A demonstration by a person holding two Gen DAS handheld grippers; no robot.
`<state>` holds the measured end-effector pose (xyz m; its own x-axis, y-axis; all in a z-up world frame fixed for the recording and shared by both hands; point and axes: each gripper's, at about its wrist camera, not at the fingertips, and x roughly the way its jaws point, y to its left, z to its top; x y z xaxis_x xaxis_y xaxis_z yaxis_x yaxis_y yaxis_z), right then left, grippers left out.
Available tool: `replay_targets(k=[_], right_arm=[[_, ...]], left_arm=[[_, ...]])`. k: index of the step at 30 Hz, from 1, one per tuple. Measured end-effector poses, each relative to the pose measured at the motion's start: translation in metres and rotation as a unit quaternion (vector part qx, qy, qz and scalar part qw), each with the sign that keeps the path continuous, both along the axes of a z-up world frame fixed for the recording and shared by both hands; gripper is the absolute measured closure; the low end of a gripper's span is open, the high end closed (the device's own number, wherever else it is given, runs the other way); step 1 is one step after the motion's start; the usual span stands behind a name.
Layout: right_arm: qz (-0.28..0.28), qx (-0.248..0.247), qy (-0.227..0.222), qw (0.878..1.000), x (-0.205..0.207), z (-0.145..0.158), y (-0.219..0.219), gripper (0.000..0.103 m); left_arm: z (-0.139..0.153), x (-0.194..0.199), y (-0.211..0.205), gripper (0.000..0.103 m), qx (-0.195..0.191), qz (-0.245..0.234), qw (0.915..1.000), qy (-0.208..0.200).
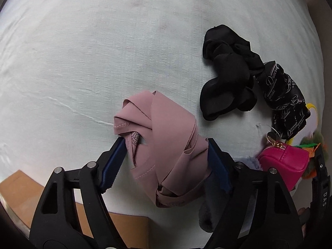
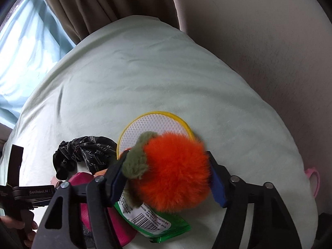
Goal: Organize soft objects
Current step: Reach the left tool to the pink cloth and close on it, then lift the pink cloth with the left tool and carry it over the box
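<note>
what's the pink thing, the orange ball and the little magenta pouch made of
Pink cloth: looks like thin, smooth matte knit fabric, going by its soft folds and stitched hems.
Orange ball: fluffy plush or faux fur with long, fuzzy pile and an olive plush leaf.
Magenta pouch: probably faux leather, with a slight sheen, a firm seam and a gold-coloured zip pull.

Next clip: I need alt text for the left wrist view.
The left hand-held gripper straddles a bundled pink cloth on a pale green sheet, its right pad against the fabric. To the right lie a black scrunchie, a printed black scrunchie and a magenta pouch.
</note>
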<state>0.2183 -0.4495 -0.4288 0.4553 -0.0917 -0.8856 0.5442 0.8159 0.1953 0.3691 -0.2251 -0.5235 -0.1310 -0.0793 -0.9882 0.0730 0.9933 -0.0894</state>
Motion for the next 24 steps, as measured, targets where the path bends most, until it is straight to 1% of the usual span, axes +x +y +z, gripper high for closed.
replay_targets(k=[1,2,3,4,5,6,8,11,13,16,20,21,22,24], right_arm=[[-0.002,0.005,0.000,1.000,0.000,-0.002,-0.001,0.045],[-0.006,0.010,0.000,1.000,0.001,-0.004,-0.001,0.049],[-0.009,0.015,0.000,1.000,0.001,-0.006,-0.002,0.053],[-0.011,0.020,-0.001,1.000,0.000,-0.007,-0.003,0.055],[-0.012,0.025,-0.001,1.000,-0.001,-0.009,-0.003,0.059],[-0.013,0.026,-0.001,1.000,-0.001,-0.010,-0.003,0.062],[-0.012,0.024,-0.003,1.000,-0.003,-0.011,-0.002,0.064],[-0.009,0.024,-0.007,1.000,-0.003,-0.011,-0.003,0.066],[-0.008,0.022,-0.009,1.000,-0.004,-0.010,-0.003,0.066],[-0.008,0.015,-0.012,1.000,-0.006,-0.006,-0.003,0.066],[-0.009,0.012,-0.020,1.000,-0.009,-0.001,-0.003,0.069],[-0.009,0.012,-0.023,1.000,-0.010,0.001,-0.003,0.070],[-0.009,0.012,-0.026,1.000,-0.010,0.003,-0.002,0.072],[-0.008,0.012,-0.030,0.999,-0.012,0.007,-0.002,0.079]], left_arm=[[0.000,-0.001,0.000,0.040,0.002,0.002,1.0000,-0.004],[0.000,-0.002,0.001,0.049,0.005,0.004,0.9999,-0.008],[0.001,-0.003,0.001,0.054,0.007,0.005,0.9999,-0.013],[0.003,-0.004,0.001,0.065,0.007,0.005,0.9998,-0.019],[0.004,-0.005,0.001,0.074,0.007,0.003,0.9997,-0.024],[0.005,-0.005,0.001,0.076,0.003,0.002,0.9996,-0.028],[0.005,-0.008,-0.001,0.084,-0.002,-0.001,0.9994,-0.034],[0.003,-0.010,-0.004,0.090,-0.004,-0.008,0.9992,-0.039],[0.002,-0.012,-0.005,0.092,-0.009,-0.008,0.9991,-0.042],[0.008,-0.012,-0.006,0.093,-0.024,-0.002,0.9989,-0.041],[0.025,-0.009,-0.002,0.094,-0.038,0.003,0.9980,-0.050],[0.029,-0.009,-0.003,0.094,-0.041,0.002,0.9977,-0.053],[0.039,-0.006,-0.012,0.094,-0.043,0.001,0.9974,-0.058],[0.051,-0.005,-0.018,0.094,-0.045,-0.006,0.9965,-0.070]])
